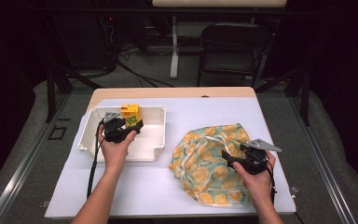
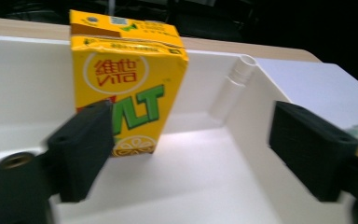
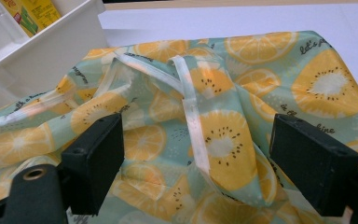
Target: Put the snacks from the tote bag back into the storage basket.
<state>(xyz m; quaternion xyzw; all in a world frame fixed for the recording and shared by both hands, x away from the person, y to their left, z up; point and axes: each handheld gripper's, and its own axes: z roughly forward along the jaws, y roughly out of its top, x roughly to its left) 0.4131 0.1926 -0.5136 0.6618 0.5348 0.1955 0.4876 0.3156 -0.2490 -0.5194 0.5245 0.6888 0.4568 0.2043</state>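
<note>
1. While both tools are held wide apart, the left tool (image 2: 191, 154) is poised inside the white tray (image 2: 261, 116), the juice carton (image 2: 126, 93) standing against its left jaw.
2. The carton could be tipped if nudged off-centre.
3. The right tool (image 3: 196, 172) hovers over the fruit-print bag (image 3: 223, 135), whose loose strap could be snagged.

Bright table, dark surroundings; slightly soft close-ups.

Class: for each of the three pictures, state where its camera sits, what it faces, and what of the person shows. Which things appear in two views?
High view: above the table's near side, facing forward and down; both forearms, left gripper, right gripper.
Left gripper view: along open jaws at yellow carton in white tray.
Right gripper view: along open jaws over fruit-print bag.
Shared: carton, tray, bag.
</note>
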